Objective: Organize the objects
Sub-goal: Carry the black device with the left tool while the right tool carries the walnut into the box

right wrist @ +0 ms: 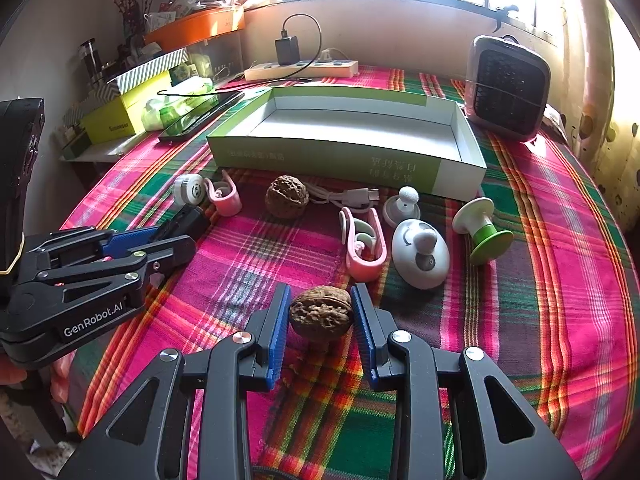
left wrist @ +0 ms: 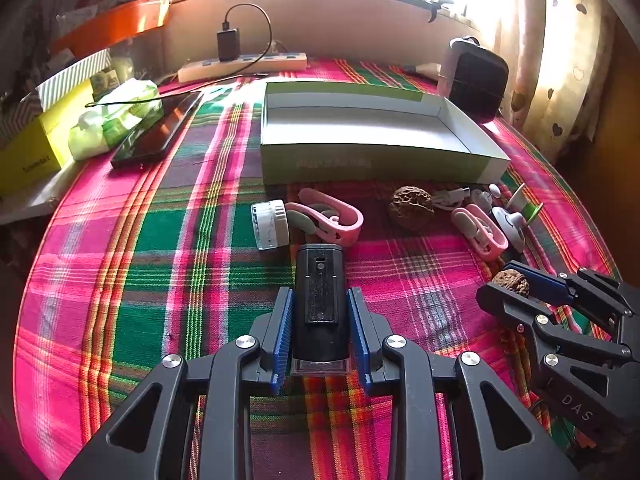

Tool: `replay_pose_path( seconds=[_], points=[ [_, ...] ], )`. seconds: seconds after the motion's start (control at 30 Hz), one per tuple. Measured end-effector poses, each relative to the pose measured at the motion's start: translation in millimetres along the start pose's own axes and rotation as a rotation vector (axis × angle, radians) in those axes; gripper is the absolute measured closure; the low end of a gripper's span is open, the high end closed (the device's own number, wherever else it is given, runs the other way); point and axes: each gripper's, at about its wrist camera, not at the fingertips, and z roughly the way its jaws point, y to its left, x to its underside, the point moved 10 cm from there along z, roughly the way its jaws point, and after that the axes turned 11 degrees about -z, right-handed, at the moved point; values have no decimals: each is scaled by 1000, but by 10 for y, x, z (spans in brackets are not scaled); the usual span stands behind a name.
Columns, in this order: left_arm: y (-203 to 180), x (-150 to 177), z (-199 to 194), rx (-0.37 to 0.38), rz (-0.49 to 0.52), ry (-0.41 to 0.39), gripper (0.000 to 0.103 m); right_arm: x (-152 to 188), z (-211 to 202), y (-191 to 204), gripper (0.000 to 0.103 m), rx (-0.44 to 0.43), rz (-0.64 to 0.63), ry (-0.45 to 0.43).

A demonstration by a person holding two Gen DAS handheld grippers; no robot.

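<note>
A black device (left wrist: 320,300) is pinched between the blue pads of the left claw (left wrist: 320,320), low over the plaid cloth (left wrist: 140,260). A walnut (right wrist: 321,312) is clamped by the right claw (right wrist: 320,320), its shell brown and wrinkled. Beyond them lie a white cap (left wrist: 270,224), pink clips (left wrist: 332,218), a second walnut (left wrist: 411,205) and a cable (right wrist: 348,196), all before the open, empty box (left wrist: 372,132).

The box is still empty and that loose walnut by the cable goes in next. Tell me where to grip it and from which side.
Grip the loose walnut across its rounded middle, coming down from above on the near side. It sits alone on the cloth, but the white cable lies at its right and the box wall stands behind, so set the fingers front and back, clear of both.
</note>
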Motion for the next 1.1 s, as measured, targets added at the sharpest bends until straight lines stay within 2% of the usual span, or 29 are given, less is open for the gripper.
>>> replay_pose_path(
  seconds=[0.23, 0.47, 0.77, 1.1],
  points=[
    [-3, -25, -15, 9, 8, -2, 78, -34, -19, 13, 71, 1, -6, -8],
    [-86, -140, -163, 25, 23, -44, 78, -160, -87, 1, 71, 2, -12, -35],
    [-187, -431, -260, 53, 40, -91, 78, -417, -121, -67, 71, 8, -20, -69],
    [-267, -771, -137, 74, 41, -105, 78, -787, -30, -257, 71, 22, -12, -86]
  ],
)
